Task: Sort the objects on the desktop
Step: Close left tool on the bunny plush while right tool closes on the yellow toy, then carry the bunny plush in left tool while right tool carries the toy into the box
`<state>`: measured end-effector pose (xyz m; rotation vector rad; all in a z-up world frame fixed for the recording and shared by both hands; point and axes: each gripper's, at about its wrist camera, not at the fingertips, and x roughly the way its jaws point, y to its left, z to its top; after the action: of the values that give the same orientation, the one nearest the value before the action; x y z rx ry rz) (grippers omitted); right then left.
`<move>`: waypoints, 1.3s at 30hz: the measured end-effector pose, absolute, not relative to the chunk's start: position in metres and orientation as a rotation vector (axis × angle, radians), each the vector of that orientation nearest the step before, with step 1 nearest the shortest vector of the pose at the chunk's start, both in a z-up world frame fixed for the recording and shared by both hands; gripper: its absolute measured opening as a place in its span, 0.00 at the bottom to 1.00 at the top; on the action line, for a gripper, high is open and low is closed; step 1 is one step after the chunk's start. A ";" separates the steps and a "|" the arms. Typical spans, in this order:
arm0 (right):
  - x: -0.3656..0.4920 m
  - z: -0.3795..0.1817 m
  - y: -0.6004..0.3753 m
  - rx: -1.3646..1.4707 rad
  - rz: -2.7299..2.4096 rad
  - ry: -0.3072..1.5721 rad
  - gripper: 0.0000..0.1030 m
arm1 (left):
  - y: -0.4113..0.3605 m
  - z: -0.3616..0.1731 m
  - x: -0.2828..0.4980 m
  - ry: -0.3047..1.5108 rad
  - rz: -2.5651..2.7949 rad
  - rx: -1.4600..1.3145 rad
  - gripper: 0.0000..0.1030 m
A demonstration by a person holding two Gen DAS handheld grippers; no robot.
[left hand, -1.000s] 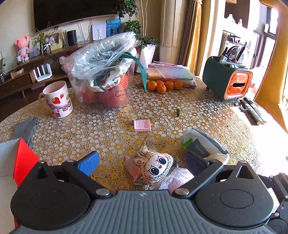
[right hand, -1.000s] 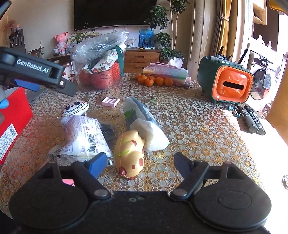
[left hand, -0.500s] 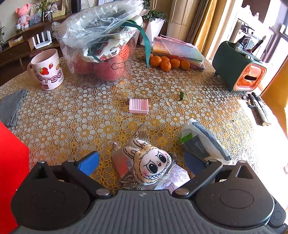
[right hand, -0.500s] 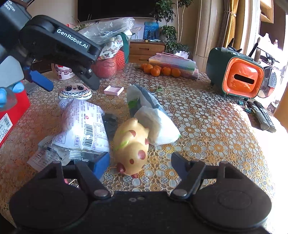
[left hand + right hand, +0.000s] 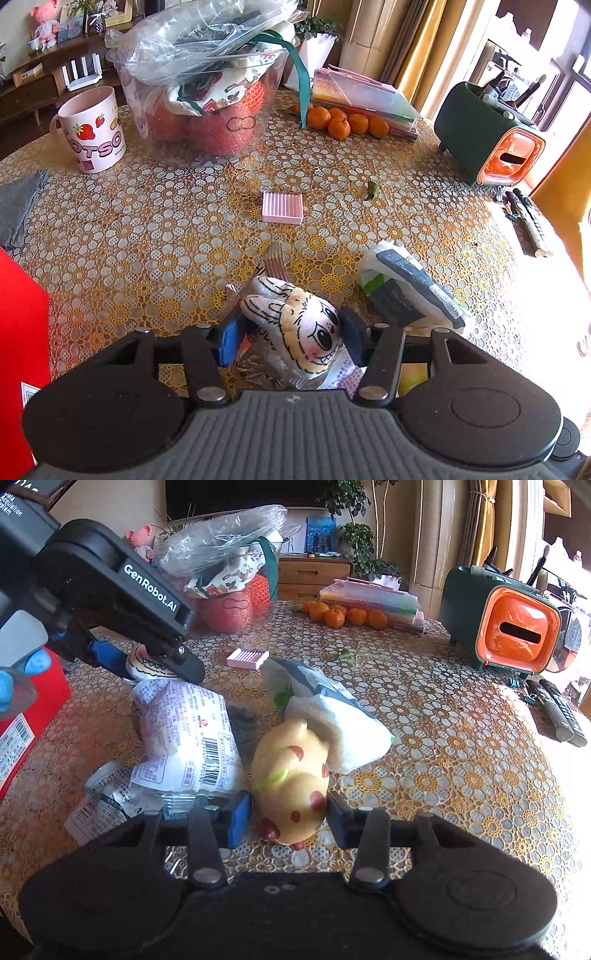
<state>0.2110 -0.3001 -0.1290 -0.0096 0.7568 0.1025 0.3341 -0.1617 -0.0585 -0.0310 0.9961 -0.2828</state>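
Between left gripper (image 5: 290, 338) pads, rabbit plush (image 5: 295, 328), right gripper (image 5: 288, 818) (closing) apparently touching yellow toy (image 5: 291, 779)

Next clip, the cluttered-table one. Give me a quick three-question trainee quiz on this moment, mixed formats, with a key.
1. True or false: the pink ridged block lies inside the clear bowl.
2. Which toy sits between the fingers of the right claw? A) the cream toy with red spots B) the pink mug C) a remote control
3. Fill in: the left claw, with its jaws closing, has the plush ____-face toy between its fingers.

Key: 1 false, it lies on the bare tablecloth; 2 A; 3 bunny.
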 end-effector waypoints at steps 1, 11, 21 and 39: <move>0.210 -0.128 -0.300 -0.008 0.102 0.755 0.41 | -0.161 -0.057 0.333 0.993 -0.287 -0.034 0.50; 0.194 -0.111 -0.310 0.038 0.111 0.738 0.38 | -0.145 -0.041 0.320 0.966 -0.306 -0.074 0.35; 0.173 -0.082 -0.308 0.040 0.113 0.702 0.38 | -0.131 -0.016 0.291 0.934 -0.342 -0.093 0.35; 0.141 -0.024 -0.254 -0.004 0.202 0.665 0.38 | -0.062 0.018 0.235 0.865 -0.361 -0.138 0.35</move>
<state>0.1406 -0.2544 -0.0245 -0.0044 0.6648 0.2021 0.2353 -0.0620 0.0180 -0.1379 0.8655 -0.3607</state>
